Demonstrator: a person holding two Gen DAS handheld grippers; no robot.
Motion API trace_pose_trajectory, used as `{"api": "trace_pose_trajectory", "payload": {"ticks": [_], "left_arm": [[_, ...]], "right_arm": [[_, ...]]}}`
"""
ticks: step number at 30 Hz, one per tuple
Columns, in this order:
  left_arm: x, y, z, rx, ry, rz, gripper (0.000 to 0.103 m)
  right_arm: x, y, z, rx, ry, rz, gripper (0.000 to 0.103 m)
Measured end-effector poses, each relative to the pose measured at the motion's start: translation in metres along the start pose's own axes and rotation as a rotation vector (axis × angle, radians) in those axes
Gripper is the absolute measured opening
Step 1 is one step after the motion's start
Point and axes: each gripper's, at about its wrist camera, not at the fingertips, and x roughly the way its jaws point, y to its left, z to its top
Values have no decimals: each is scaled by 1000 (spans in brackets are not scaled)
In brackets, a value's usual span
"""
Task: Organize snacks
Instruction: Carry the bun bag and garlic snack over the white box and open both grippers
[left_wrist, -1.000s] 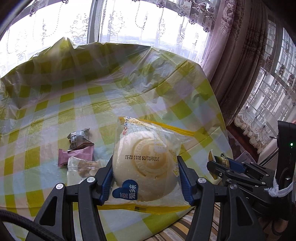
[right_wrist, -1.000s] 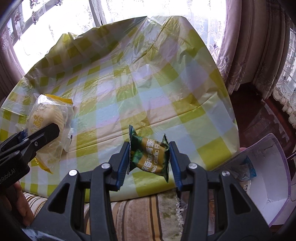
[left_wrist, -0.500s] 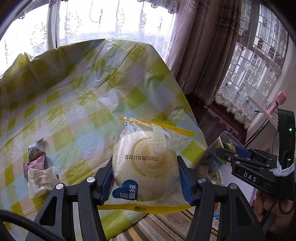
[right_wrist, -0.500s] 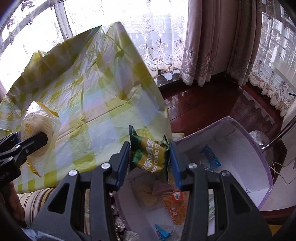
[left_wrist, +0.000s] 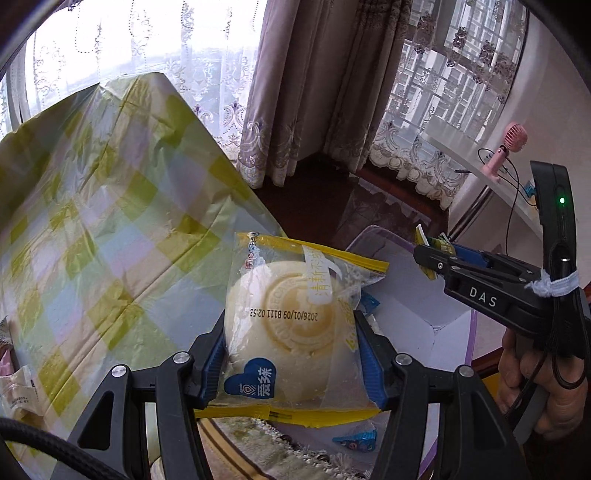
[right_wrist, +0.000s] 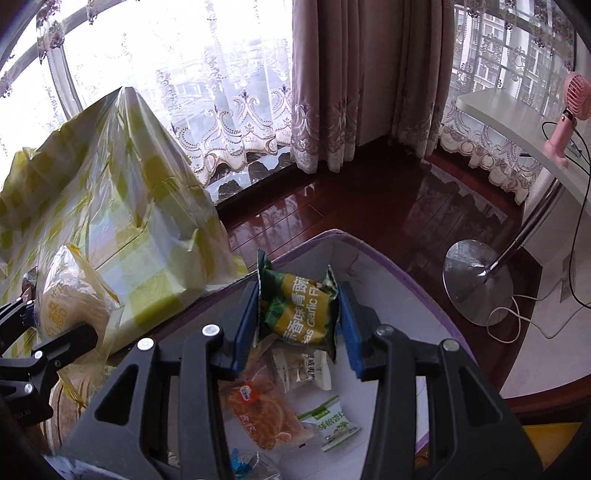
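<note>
Beside the low table draped in a glossy yellow, lilac and white checked plastic cloth (left_wrist: 110, 236) stands the landmark: a white storage bin with a purple rim (right_wrist: 399, 266), open on the dark wooden floor. Inside the bin lie several wrapped snacks already sorted, among them an orange packet (right_wrist: 258, 410), a green-and-white sachet (right_wrist: 332, 424) and a pale wrapped biscuit (right_wrist: 303, 365). Over the bin's near edge, the left gripper (left_wrist: 291, 354) is clamped on a round cream-coloured bun sealed in a clear plastic bag with yellow borders and a blue heart logo (left_wrist: 291, 325), its blue pads pressing both sides of the soft bun. Directly above the bin's interior, the right gripper (right_wrist: 297, 317) pinches a small green and yellow foil packet of garlic peas (right_wrist: 299, 310) by its sides, hanging crumpled and tilted. On the table, far to the left of the bin, at least one small pale wrapped snack (left_wrist: 18, 387) is left to collect. Judging by this, sorting is well under way: two items are about to be dropped in, and a few remain on the cloth.
</note>
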Motion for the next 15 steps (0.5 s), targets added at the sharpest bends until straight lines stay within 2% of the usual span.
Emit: {"api": "trace_pose_trajectory", "payload": {"ticks": [13, 15], "left_arm": [[30, -55, 11, 53, 61, -137, 62], [32, -61, 12, 54, 67, -192, 62]], "right_arm": [[-8, -38, 9, 64, -43, -85, 47], [-10, -41, 10, 67, -49, -100, 54]]}}
